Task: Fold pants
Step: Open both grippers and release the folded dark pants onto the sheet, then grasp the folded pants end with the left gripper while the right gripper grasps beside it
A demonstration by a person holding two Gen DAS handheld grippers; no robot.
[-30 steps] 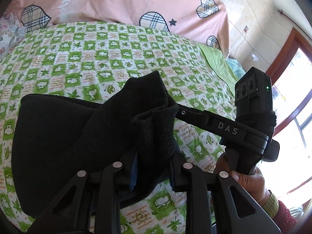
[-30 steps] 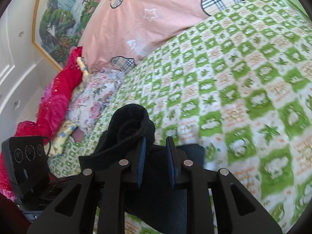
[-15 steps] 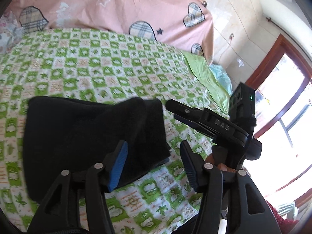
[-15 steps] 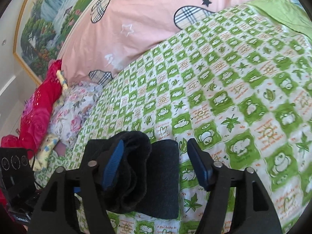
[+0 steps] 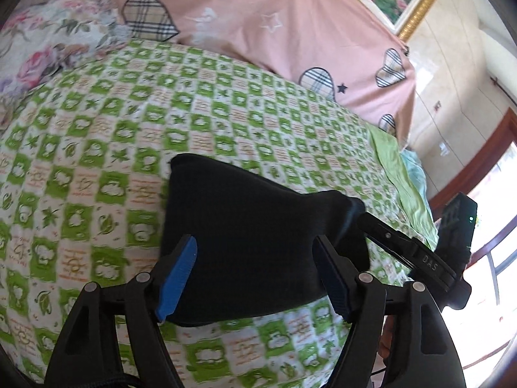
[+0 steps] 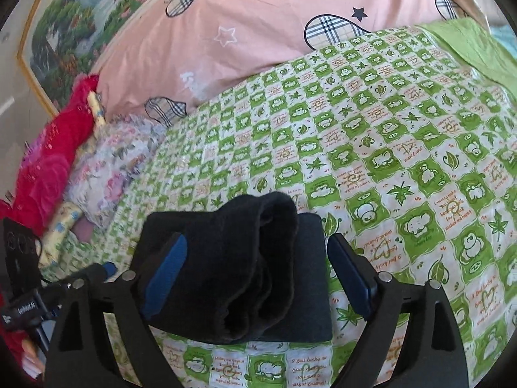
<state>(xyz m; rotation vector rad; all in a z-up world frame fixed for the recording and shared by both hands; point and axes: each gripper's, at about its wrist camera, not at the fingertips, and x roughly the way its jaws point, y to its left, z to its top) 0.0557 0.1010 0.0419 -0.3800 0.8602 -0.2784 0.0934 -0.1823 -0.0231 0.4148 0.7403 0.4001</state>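
Lying folded into a compact stack on the green-and-white checked bedsheet (image 5: 97,168), the black fabric pants (image 5: 252,245) now rest free of both tools. A second ago the left hand-held gripper (image 5: 255,278) was clamped on a bunched fold of the cloth and held it raised; now its blue-padded fingers (image 5: 176,278) stand wide apart on either side of the stack, gripping nothing. The right hand-held gripper (image 6: 258,278) has done the same: its jaws, pinched on the rolled edge a second ago, are spread wide, with the thick rolled fold of the pants (image 6: 245,268) lying between them. The stack has settled flatter than before, though that rolled edge humps up on the right-hand side. In the left wrist view the right tool reaches in beside the pants' far corner. Behind, the pink heart-patterned quilt (image 5: 258,22) lies along the head of the bed.
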